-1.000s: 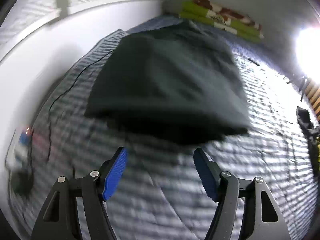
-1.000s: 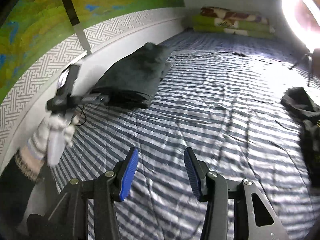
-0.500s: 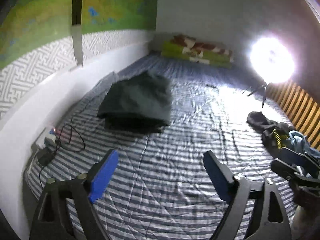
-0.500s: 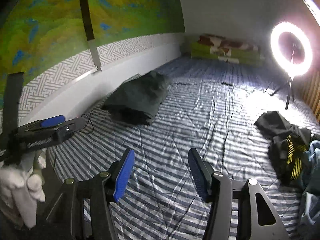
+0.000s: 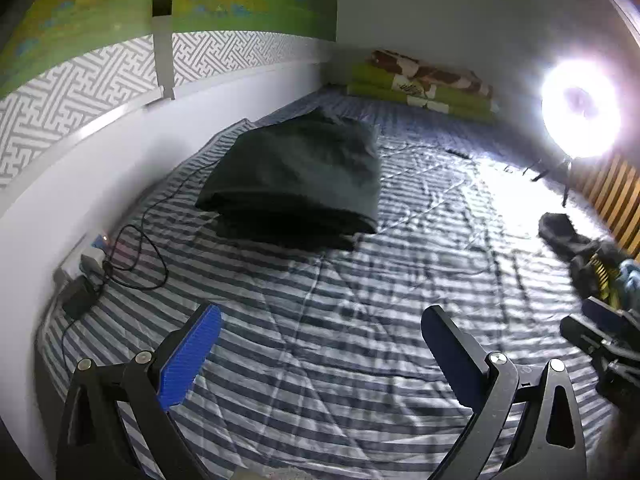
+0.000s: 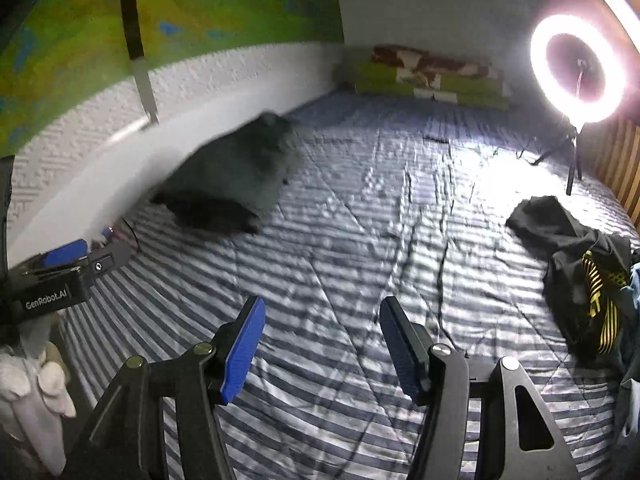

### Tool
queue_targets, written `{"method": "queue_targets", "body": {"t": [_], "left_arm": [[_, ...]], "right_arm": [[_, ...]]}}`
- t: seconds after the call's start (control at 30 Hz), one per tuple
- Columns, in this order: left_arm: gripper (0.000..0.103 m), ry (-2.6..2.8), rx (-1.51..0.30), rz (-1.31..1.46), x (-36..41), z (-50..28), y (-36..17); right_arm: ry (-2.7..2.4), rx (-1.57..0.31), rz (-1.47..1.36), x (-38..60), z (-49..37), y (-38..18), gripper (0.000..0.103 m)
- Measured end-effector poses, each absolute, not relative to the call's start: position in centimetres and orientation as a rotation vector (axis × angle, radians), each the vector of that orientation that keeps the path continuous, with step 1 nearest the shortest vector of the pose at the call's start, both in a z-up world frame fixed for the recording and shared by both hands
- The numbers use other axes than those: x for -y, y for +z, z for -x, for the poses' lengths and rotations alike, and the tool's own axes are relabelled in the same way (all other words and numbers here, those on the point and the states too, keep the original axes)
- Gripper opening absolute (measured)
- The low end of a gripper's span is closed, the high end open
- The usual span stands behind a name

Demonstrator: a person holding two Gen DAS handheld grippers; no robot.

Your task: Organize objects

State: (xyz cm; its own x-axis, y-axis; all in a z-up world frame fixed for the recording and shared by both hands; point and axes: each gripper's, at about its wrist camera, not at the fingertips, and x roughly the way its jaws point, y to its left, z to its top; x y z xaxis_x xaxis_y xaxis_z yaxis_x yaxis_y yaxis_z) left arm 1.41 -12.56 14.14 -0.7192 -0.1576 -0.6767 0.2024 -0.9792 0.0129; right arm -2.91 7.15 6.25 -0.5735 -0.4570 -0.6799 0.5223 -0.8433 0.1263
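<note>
Left gripper [image 5: 320,338] hangs over the striped bedcover [image 5: 360,320], jaws opening wide, nothing between them. Right gripper [image 6: 322,340] is part spread with blue pads, jaws empty, also above the cover. Folded dark garment [image 5: 296,176] lies flat near the white wall, well apart from both tools; in the right wrist view it is motion-blurred. A pile of dark clothes [image 6: 576,264] with yellow stripes sits at the right edge, cut off by the frame, so its full extent can't be told. A gloved hand [image 6: 36,392] holds the left tool at the lower left, mostly cropped. Ring light [image 6: 578,68] blows out the far right corner. A cable and plug [image 5: 120,256] lie by the wall; details are too small. Folded bedding [image 5: 424,88] is stacked at the far end.
</note>
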Motion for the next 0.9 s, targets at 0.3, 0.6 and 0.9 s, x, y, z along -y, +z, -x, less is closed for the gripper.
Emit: {"method": "queue_targets", "body": {"t": [0.3, 0.6, 0.9], "left_arm": [[0.102, -2.776, -0.115, -1.059, 12.1, -2.0, 14.0], [0.102, -2.752, -0.121, -1.054, 12.6, -2.6, 13.7], [0.102, -2.765, -0.120, -1.035, 12.3, -2.6, 13.7]], "right_arm": [[-2.381, -0.109, -1.045, -7.4, 3.1, 4.4, 0.056], [-2.393, -0.126, -0.991, -7.1, 1.8, 5.3, 0.056], [-2.392, -0.119, -0.991, -7.1, 1.7, 5.1, 0.056]]}}
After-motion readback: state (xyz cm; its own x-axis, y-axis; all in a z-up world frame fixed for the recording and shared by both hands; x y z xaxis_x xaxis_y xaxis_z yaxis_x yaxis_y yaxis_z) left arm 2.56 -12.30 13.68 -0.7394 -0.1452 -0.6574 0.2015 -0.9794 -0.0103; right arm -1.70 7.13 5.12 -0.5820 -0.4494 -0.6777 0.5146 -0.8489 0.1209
